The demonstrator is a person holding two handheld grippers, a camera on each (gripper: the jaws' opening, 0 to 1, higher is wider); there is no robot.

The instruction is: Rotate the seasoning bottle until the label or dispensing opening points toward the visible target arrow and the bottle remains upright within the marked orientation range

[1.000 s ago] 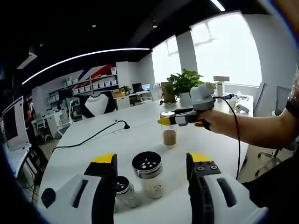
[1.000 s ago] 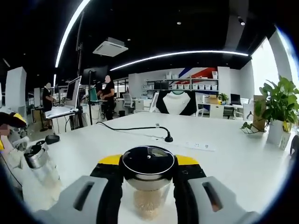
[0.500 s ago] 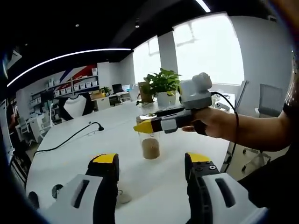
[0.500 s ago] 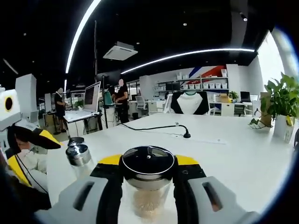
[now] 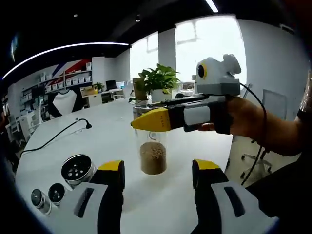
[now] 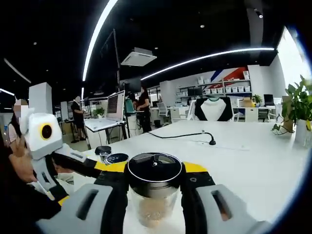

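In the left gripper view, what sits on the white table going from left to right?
Two small dark-capped jars → shaker with a holed lid → clear seasoning bottle with brown grains, clamped near its top by the right gripper → the hand holding that gripper.

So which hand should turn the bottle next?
Probably the right. Its gripper already clamps the bottle just under the lid, upright on the table. The left gripper is open, short of it.
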